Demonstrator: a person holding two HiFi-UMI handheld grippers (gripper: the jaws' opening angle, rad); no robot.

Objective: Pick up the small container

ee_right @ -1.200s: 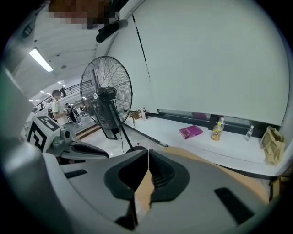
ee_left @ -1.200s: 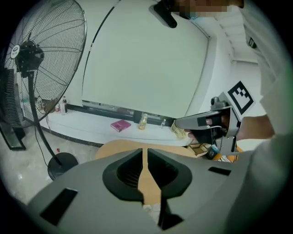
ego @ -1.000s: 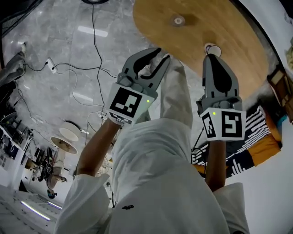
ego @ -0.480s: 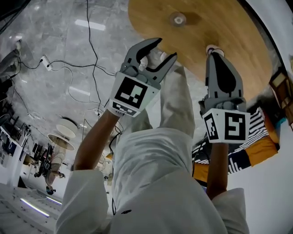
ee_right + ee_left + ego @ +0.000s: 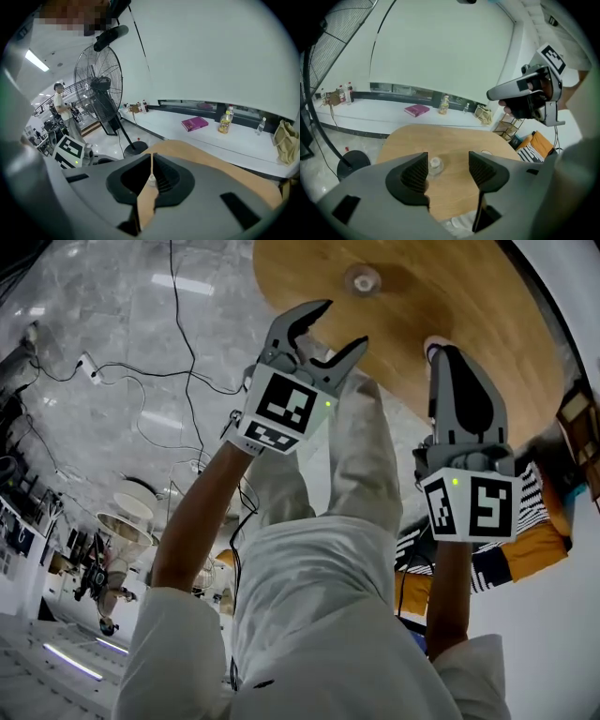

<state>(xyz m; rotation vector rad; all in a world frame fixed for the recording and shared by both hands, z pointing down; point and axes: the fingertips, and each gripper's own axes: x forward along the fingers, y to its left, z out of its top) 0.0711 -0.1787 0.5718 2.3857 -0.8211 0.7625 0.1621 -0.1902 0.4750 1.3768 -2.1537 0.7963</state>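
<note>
The small container [image 5: 362,279] is a clear little jar with a pale lid, standing on the round wooden table [image 5: 469,296]. In the left gripper view the container [image 5: 436,165] shows far ahead on the table [image 5: 454,140], just inside the left pad. My left gripper [image 5: 330,326] hangs short of the table's near edge; its jaws are opening and nothing is between them [image 5: 447,172]. My right gripper [image 5: 441,351] is over the table's near edge with its jaws shut [image 5: 152,174]. Only a thin slit of table shows between them.
A small white ring [image 5: 431,339] lies on the table at the right gripper's tip. Cables [image 5: 178,352] run over the marble floor. A big standing fan [image 5: 101,84], a purple book [image 5: 194,123] and a bottle [image 5: 225,122] on a white ledge lie beyond.
The left gripper's jaws have spread apart, and it has moved up and right toward the table's edge. The right gripper has shifted slightly, still shut.
</note>
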